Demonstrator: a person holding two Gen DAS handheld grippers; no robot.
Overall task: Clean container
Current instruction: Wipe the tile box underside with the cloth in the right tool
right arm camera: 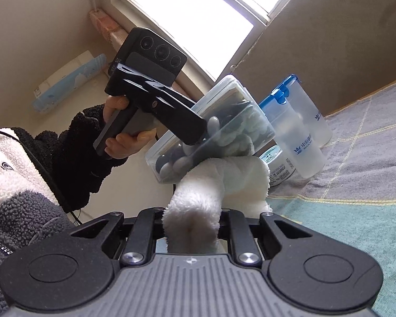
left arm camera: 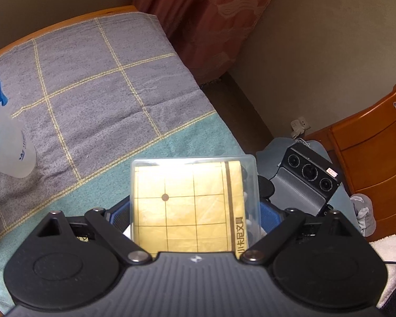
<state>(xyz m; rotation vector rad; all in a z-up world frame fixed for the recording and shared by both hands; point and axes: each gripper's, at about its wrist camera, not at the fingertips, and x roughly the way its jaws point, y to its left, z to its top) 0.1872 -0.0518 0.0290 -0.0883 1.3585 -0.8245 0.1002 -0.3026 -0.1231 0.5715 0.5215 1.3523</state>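
We see the bed (left arm camera: 97,84) first, its grey and teal checked blanket filling the left half of the left wrist view and the right edge of the right wrist view. We hold everything above it, most likely so both sides of the box can be reached.

The box (left arm camera: 194,200), clear plastic, sits lower centre in the left view, clamped between the left tongs (left arm camera: 195,211), which stand wide because the box is wide. In the right view it appears at centre, tilted, with a hand (right arm camera: 124,129) on the handle at left.

The cloth (right arm camera: 219,182), white and fluffy, is pinched in the right tongs (right arm camera: 191,227), which are nearly closed on it. Its far end presses against the underside of the box, so we judge the wiping is under way.

The left view shows the lid face and a yellow gridded sheet (left arm camera: 187,206) under it; the cloth barely shows. Only the right view shows the dark and pale stones (right arm camera: 237,126) inside, the contact below, and two blue-lidded jars (right arm camera: 295,132) standing right of centre.
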